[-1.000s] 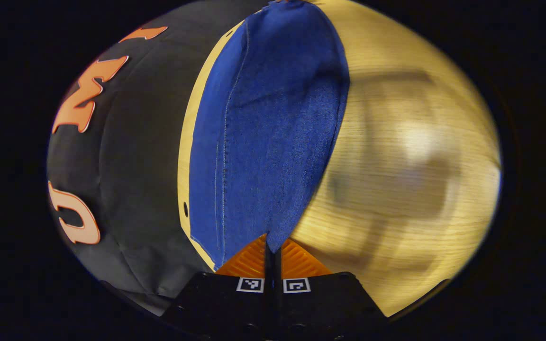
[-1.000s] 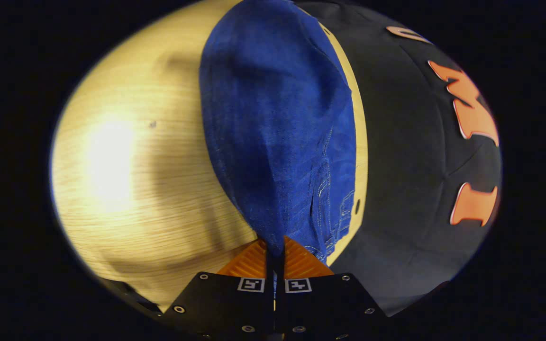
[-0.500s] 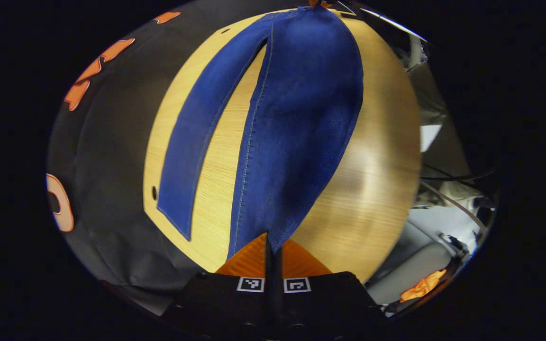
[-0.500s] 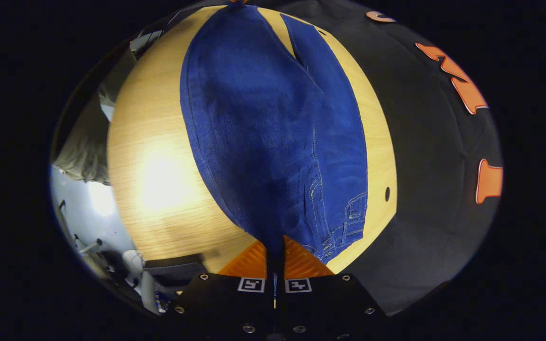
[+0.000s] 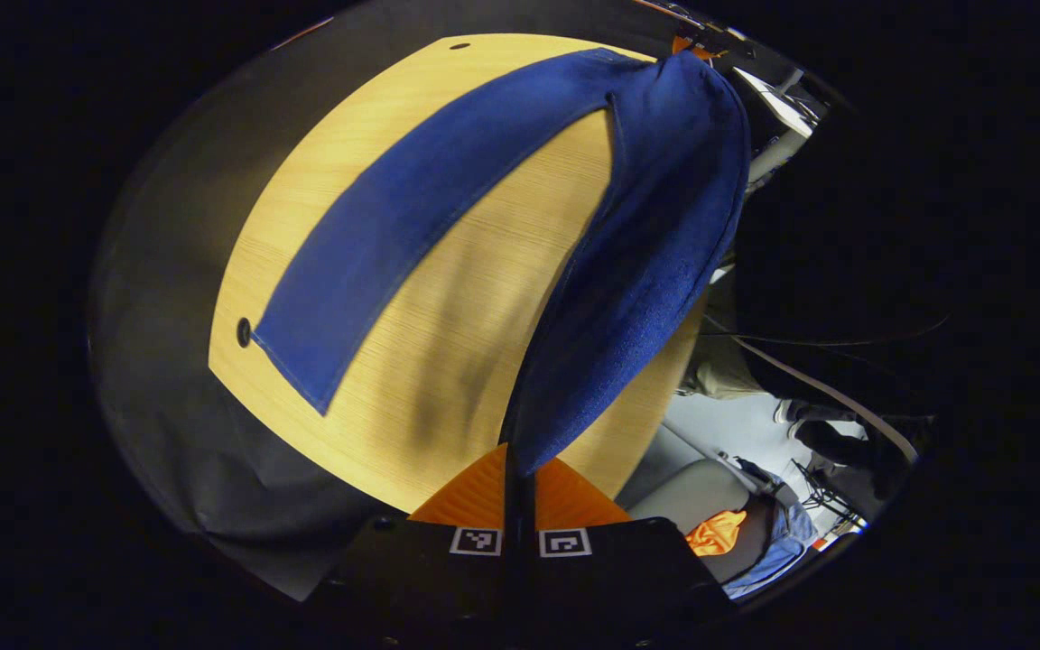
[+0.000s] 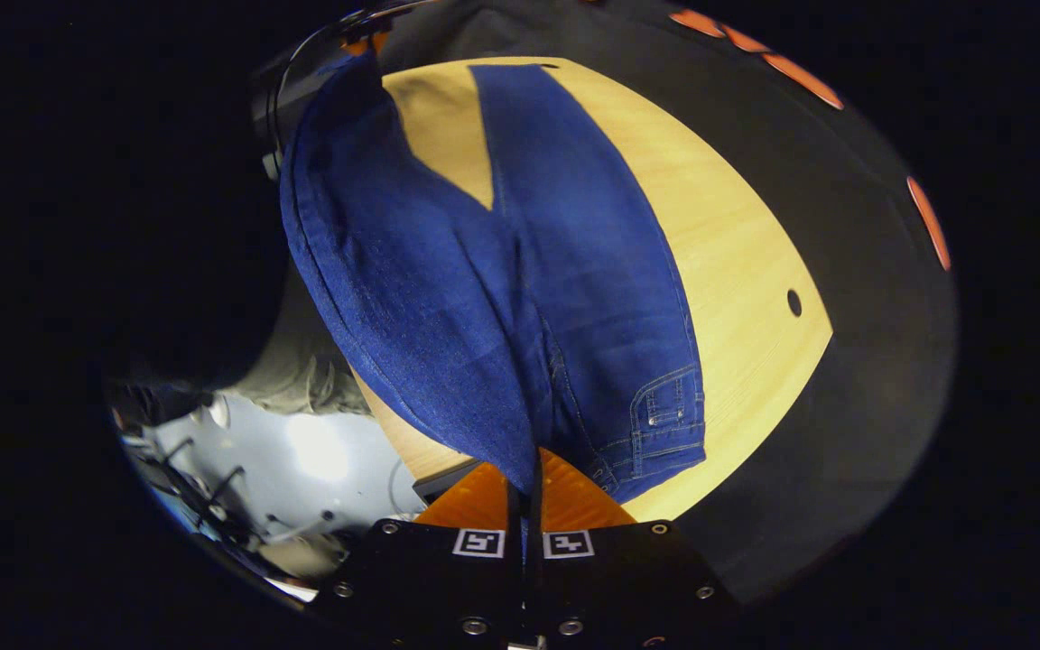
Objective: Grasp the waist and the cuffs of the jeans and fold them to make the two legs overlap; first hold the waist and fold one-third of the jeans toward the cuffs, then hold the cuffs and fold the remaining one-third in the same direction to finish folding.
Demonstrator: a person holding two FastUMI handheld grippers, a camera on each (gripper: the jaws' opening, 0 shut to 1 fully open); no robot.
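The blue jeans are half raised off the wooden table. My left gripper is shut on the cuff end of one leg, which hangs in a sagging band above the table's near edge. The other leg lies flat on the wood, its cuff near a small hole. My right gripper is shut on the near side of the waist. The far side of the waist with its pocket rests on the table. The lifted leg runs away to the upper left.
Black cloth surrounds the table on the far sides. Past the near table edge I see a pale floor with cables, a person's trousers and shoes, and an orange cloth. A hole marks the tabletop.
Both grippers have risen and pulled back toward the near table edge. The held leg and waist side have come up off the wood, and the other leg now lies exposed.
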